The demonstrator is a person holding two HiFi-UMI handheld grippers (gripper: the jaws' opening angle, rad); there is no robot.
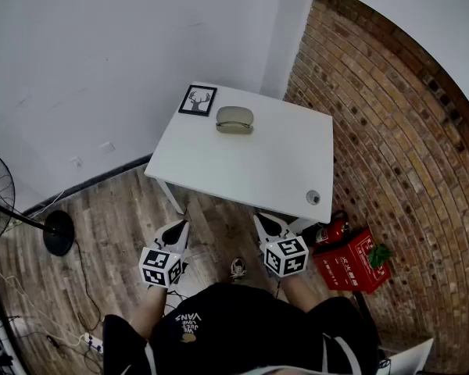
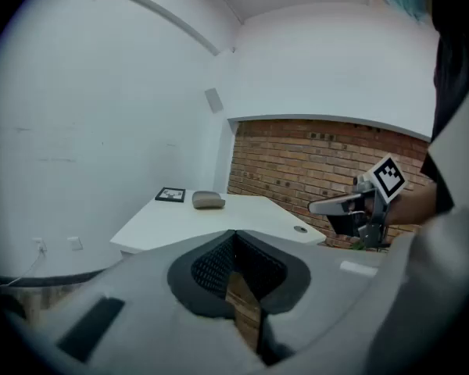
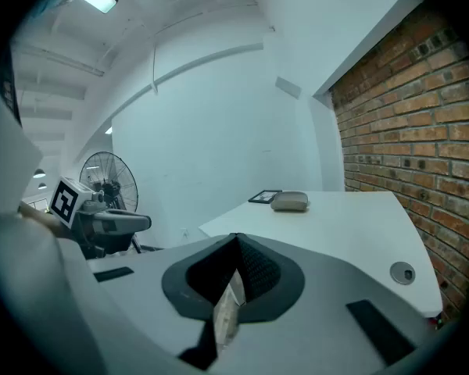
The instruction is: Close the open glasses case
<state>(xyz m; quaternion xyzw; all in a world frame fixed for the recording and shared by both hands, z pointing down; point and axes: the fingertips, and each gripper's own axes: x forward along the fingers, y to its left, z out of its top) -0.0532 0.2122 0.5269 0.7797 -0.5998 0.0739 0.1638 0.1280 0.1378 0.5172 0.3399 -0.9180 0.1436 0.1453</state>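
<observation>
Head view: glasses case (image 1: 234, 120) on table's (image 1: 285, 170) far side, long side crossways. Off table's near side, well apart from case: left tongs (image 1: 175, 231), right tongs (image 1: 267, 223); neither nearer.
Left gripper view, right gripper view: tongs closed, empty; case far ahead.

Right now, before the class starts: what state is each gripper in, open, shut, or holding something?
The left gripper: shut, nothing between its jaws.
The right gripper: shut, nothing between its jaws.
</observation>
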